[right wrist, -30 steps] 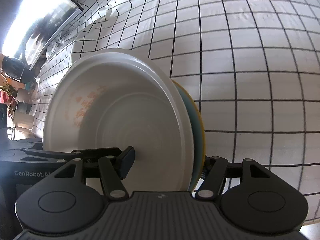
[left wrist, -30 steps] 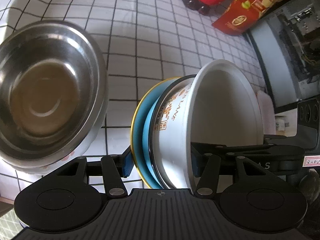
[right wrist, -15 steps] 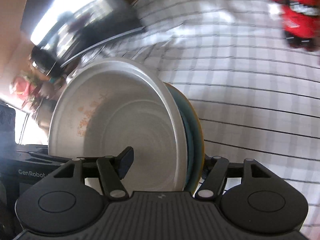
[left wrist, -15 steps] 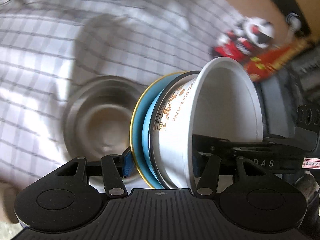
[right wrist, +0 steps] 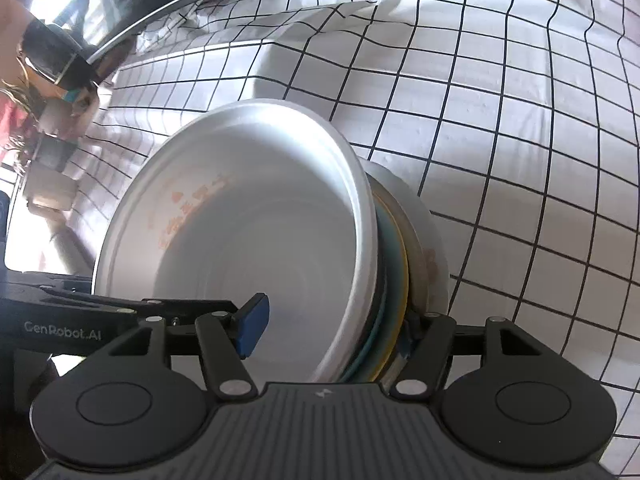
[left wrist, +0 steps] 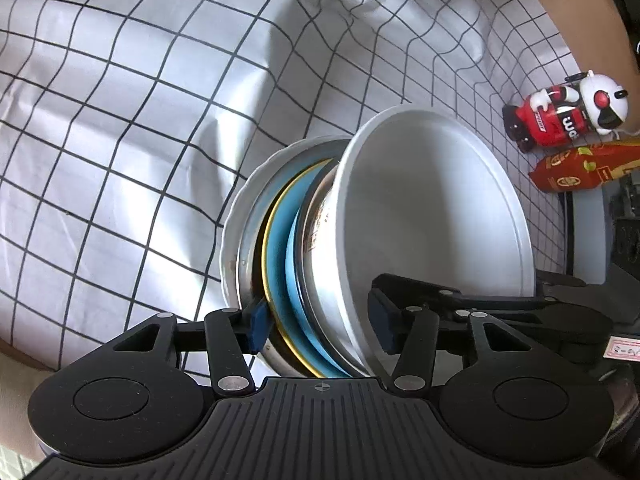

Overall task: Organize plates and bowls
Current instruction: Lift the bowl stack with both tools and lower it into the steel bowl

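Both wrist views look steeply down, sharing the stacked dishes (left wrist: 400, 232)

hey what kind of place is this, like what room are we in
Probably a home dining or kitchen table: a checked tablecloth covers it, a stack of bowls and plates is in hand, and a toy robot and snack packet sit nearby.

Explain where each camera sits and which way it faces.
Left wrist: on the left gripper, facing down along its closing fingers at the stack of dishes between them; what looks like a forearm shows top right.
Right wrist: on the right gripper, facing down at the same stack from the opposite side; no body part I can tell.
Shared: the stack and the checked cloth.
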`<state>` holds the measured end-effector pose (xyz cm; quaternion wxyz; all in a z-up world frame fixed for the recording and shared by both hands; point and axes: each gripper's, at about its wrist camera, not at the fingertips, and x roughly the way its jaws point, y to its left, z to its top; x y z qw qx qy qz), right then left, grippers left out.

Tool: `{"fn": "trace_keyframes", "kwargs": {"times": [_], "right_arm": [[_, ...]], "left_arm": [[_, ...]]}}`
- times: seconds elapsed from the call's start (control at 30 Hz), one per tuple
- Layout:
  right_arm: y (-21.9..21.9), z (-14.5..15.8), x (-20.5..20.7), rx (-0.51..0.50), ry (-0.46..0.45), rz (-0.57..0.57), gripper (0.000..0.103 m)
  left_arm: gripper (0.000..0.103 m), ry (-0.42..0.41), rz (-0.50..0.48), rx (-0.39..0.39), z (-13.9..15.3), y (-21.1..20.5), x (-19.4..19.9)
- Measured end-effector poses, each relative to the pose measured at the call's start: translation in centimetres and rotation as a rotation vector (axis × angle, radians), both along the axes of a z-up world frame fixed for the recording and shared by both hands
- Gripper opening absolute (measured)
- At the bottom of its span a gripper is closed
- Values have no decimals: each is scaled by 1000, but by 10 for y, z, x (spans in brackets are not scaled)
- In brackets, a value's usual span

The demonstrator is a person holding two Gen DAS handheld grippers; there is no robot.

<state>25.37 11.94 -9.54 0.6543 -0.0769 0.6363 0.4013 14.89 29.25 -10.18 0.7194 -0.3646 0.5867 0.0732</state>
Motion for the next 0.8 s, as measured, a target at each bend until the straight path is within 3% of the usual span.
{"fn": "trace_keyframes", "kwargs": {"times": [0.3, 0.8], "right_arm": [[-4, -1, 6, 10, 67, -40, 66], [-19, 23, 0, 16, -3, -62, 66]], "left_arm": [[46, -7, -2, -2, 7, 15, -5], [41, -21, 16, -4, 11, 25, -8]]}}
